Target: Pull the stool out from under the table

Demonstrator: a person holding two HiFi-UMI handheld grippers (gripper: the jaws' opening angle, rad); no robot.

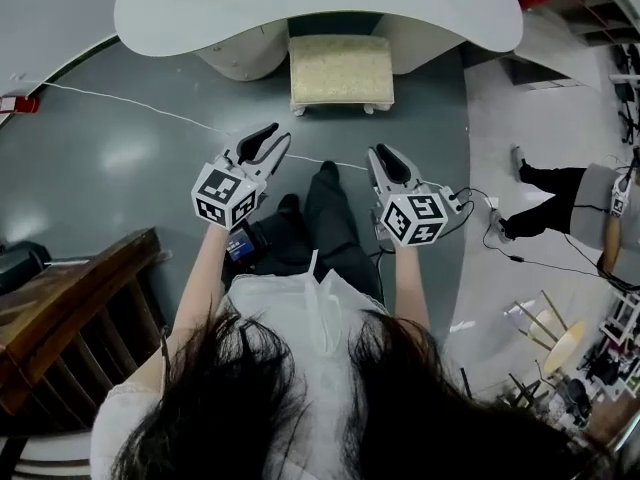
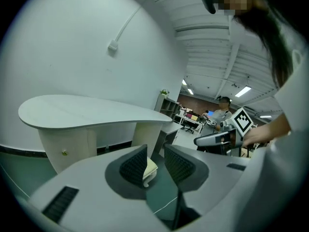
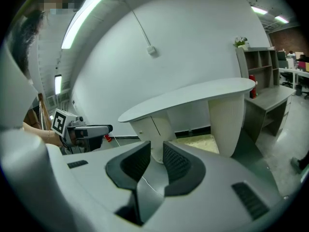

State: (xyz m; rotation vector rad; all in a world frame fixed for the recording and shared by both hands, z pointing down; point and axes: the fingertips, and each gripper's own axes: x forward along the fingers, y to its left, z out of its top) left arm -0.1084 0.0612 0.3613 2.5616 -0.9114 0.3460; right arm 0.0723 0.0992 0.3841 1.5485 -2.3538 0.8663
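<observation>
Approach step: left tool (image 1: 262,143) and right tool (image 1: 388,163), both narrow and empty, hover short of the stool (image 1: 340,71) under the tabletop (image 1: 300,3); next, widen and grip its near edge.

The floor (image 1: 100,158) is glossy dark grey, with a thin white cable (image 1: 120,105) lying across it and a paler floor section (image 1: 490,138) to the right. A dark wooden slatted piece of furniture (image 1: 70,308) stands at lower left. The wall (image 3: 193,33) is white and curved, lit by a ceiling strip light (image 3: 87,16); an open shelving unit (image 3: 260,64) stands beside it.
</observation>
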